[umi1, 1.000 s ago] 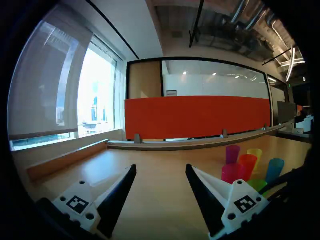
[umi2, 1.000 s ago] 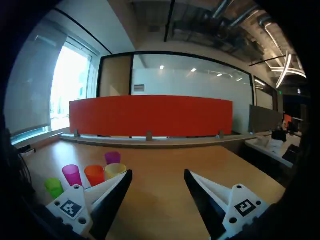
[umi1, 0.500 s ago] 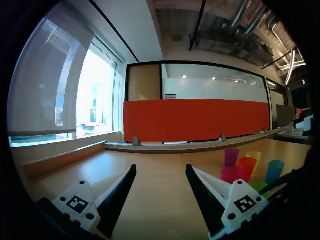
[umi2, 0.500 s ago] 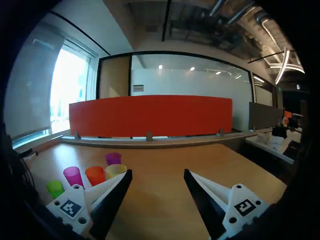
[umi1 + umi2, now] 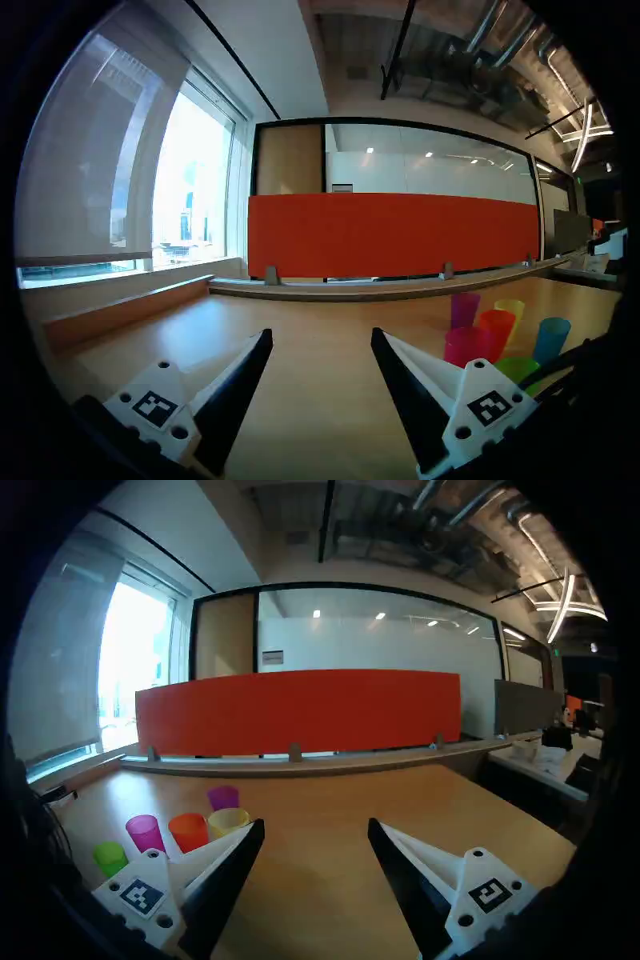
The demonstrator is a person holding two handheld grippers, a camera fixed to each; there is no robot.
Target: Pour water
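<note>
Several coloured plastic cups stand in a cluster on the wooden table (image 5: 320, 376). In the left gripper view they sit at the right: a purple cup (image 5: 464, 308), a yellow cup (image 5: 510, 310), an orange cup (image 5: 496, 330), a pink cup (image 5: 464, 346), a blue cup (image 5: 552, 336) and a green cup (image 5: 516, 368). My left gripper (image 5: 322, 340) is open, with the cups to its right. In the right gripper view the purple cup (image 5: 223, 797), yellow cup (image 5: 227, 822), orange cup (image 5: 189, 830), pink cup (image 5: 145, 832) and green cup (image 5: 110, 856) stand left of my open right gripper (image 5: 317, 830).
An orange divider panel (image 5: 392, 234) runs along the table's far edge. A bright window (image 5: 192, 192) and a low wooden ledge (image 5: 120, 312) are on the left. Another desk with items (image 5: 544, 760) lies at the right. A dark cable (image 5: 568, 360) crosses near the green cup.
Both views have shifted slightly, the cameras tilting and levelling a little. The cups stay in place and both grippers stay open.
</note>
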